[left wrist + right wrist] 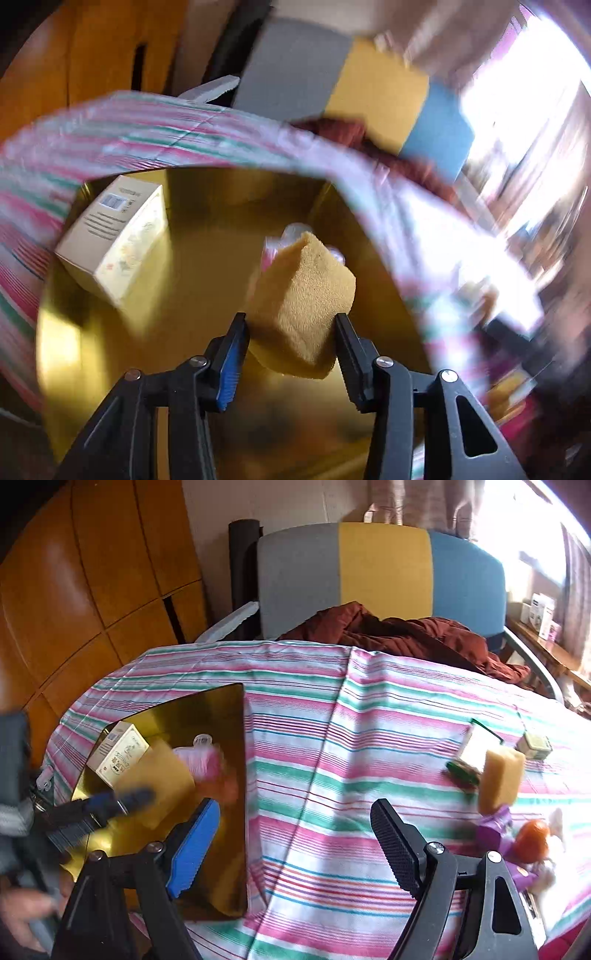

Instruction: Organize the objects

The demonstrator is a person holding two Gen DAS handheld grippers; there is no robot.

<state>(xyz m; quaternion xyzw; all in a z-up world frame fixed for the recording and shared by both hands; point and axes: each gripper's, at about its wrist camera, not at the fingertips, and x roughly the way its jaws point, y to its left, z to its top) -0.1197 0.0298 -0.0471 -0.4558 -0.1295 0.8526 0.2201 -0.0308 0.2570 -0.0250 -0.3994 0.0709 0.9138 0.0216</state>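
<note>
My left gripper (291, 332) is shut on a yellow sponge (306, 295) and holds it just above a shiny gold tray (207, 229). A cream box (114, 236) lies in the tray's left part, and a pink item (273, 247) peeks out behind the sponge. In the right wrist view, the left gripper (110, 805) is blurred over the gold tray (229, 782) with the sponge (159, 782), next to the cream box (118, 753) and a pink comb-like item (203, 760). My right gripper (295, 830) hangs open over the striped tablecloth (332, 709), holding nothing.
At the table's right stand a second yellow sponge (502, 779), a green-and-white box (476, 749), a small tin (533, 746), a purple item (495, 830) and an orange-red ball (532, 840). Behind the table is a grey, yellow and blue chair (384, 565) with a dark red garment (406, 631).
</note>
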